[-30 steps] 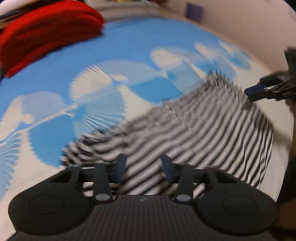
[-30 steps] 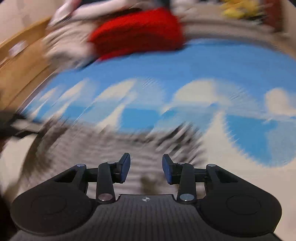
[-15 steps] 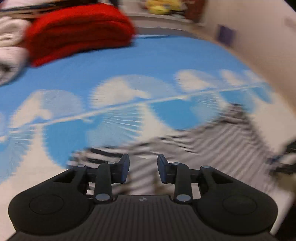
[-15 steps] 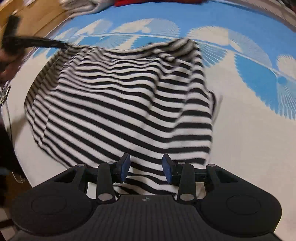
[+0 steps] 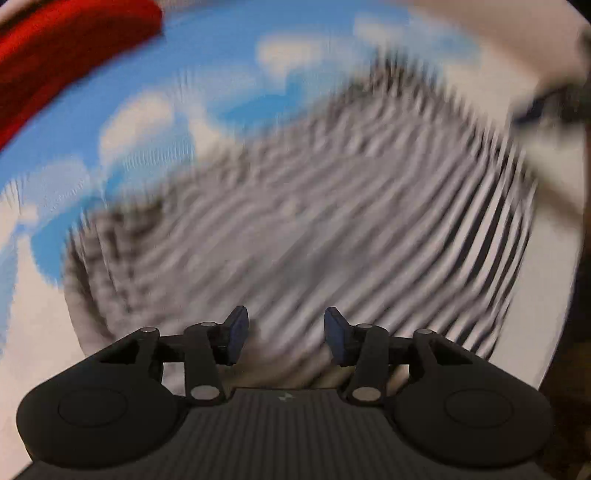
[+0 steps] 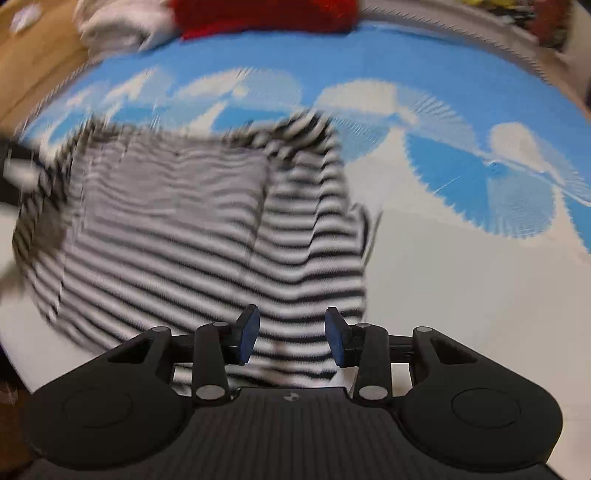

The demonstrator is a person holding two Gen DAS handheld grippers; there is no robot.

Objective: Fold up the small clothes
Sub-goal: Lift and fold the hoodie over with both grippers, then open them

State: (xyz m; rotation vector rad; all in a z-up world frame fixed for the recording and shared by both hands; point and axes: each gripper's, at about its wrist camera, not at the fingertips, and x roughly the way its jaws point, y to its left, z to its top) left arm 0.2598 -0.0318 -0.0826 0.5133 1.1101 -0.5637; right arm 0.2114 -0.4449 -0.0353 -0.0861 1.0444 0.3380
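black-and-white striped top (image 6: 207, 236) is lying flat-ish on the blue/white bedcover (image 6: 461, 258), rumpled on one side. left gripper (image 5: 282, 334) and right gripper (image 6: 291, 336) are both hovering w/ jaws wide, empty. looking light, floppy; prob best pinching a hem or corner.

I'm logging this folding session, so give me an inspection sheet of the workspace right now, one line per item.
Surface: blue and white patterned cover, blurred by motion in both views.
Job's things: black and white striped garment spread on the cover, one side bunched into folds; not yet folded up.
Clutter: folded red cloth and a whitish bundle at the far edge.
Grippers: left gripper open over the garment, holding nothing; right gripper open over the garment's near edge, holding nothing.
Cables: nothing seen.
Surroundings: wooden surface beyond the cover on the left of the right wrist view; pale wall in the left wrist view.
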